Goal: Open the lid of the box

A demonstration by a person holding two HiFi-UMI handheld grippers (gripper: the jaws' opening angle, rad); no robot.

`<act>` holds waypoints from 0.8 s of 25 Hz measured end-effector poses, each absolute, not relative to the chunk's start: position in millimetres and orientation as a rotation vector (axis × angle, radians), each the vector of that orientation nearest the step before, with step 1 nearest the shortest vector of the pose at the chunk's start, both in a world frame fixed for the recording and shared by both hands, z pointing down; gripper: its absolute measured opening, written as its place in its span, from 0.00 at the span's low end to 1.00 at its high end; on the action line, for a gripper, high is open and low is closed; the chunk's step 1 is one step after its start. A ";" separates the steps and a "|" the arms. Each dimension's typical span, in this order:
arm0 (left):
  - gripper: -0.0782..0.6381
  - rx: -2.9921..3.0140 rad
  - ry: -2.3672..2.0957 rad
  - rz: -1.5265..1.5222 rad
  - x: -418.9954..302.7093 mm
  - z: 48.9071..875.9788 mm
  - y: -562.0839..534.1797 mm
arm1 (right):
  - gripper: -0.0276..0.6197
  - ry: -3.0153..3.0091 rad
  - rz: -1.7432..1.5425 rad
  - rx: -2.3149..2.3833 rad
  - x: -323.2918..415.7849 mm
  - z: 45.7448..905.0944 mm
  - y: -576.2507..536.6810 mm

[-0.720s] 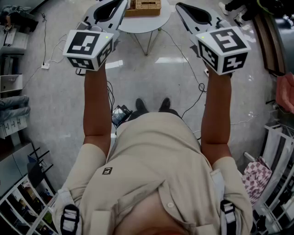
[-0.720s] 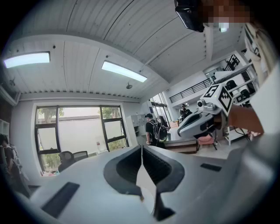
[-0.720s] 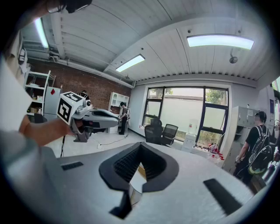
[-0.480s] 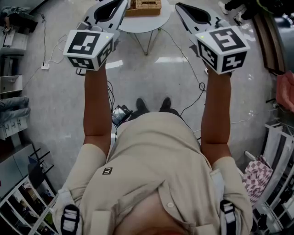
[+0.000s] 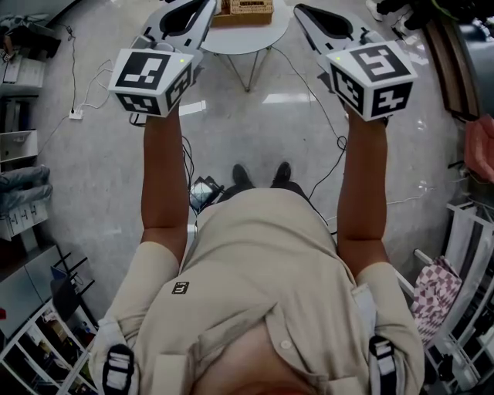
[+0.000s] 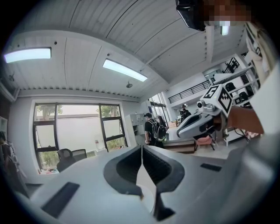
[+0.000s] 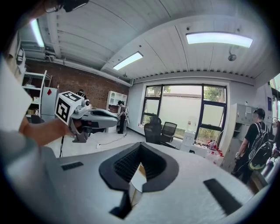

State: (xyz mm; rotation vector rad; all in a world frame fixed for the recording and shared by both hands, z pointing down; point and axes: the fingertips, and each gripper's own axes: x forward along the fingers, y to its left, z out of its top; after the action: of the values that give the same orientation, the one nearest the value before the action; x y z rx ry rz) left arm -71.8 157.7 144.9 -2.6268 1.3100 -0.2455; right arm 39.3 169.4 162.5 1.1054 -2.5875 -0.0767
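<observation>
A woven box (image 5: 247, 8) stands on a small round white table (image 5: 248, 37) at the top edge of the head view, partly cut off; its lid cannot be made out. My left gripper (image 5: 202, 6) is held up at the table's left, jaws shut and empty. At the table's right, my right gripper (image 5: 302, 11) is also shut on nothing. Both point forward and upward, apart from the box. The left gripper view shows shut jaws of the left gripper (image 6: 141, 151) against the ceiling, with the right gripper (image 6: 199, 122) beside. In the right gripper view, the right gripper (image 7: 140, 149) stays shut.
Cables (image 5: 323, 100) trail over the grey floor around the table legs. Shelves (image 5: 19, 197) stand at the left, a rack (image 5: 463, 254) at the right. Standing people (image 6: 153, 129), office chairs (image 7: 159, 131) and windows (image 7: 188, 109) fill the room beyond.
Both grippers hold almost the same raised pose; the right one has drifted slightly up and left. Jaws stay shut.
</observation>
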 end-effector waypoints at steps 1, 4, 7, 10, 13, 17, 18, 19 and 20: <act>0.13 -2.631 1.308 -0.246 -76.4 144.1 156.6 | 0.03 -2.584 -0.073 1.109 34.6 161.0 168.2; 0.13 -2.641 1.304 -0.244 -92.8 143.3 155.0 | 0.03 -2.580 -0.065 1.108 17.5 158.8 167.8; 0.13 -2.649 1.299 -0.246 -105.3 145.5 148.4 | 0.03 -2.598 -0.045 1.097 2.4 159.3 163.4; 0.13 -2.661 1.291 -0.244 -114.6 143.5 138.2 | 0.03 -2.612 -0.021 1.118 -7.3 154.9 153.4; 0.13 -2.669 1.277 -0.249 -113.3 150.9 134.4 | 0.03 -2.592 -0.023 1.126 -8.5 164.1 149.1; 0.13 -2.676 1.266 -0.271 -97.0 183.9 131.5 | 0.03 -2.593 -0.021 1.127 3.0 197.8 145.7; 0.13 -2.679 1.272 -0.273 -98.0 182.6 125.9 | 0.03 -2.594 -0.022 1.118 1.0 196.0 139.6; 0.13 -2.680 1.281 -0.274 -100.6 176.7 118.1 | 0.03 -2.594 -0.024 1.106 -2.6 189.1 131.1; 0.13 -2.681 1.291 -0.275 -102.8 169.7 109.4 | 0.03 -2.595 -0.027 1.094 -5.6 180.9 121.6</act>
State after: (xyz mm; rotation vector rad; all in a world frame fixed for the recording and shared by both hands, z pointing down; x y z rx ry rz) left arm -102.8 109.4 169.7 -2.6806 1.2909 -0.2754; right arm -5.6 121.6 180.9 1.0942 -2.5947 -0.0275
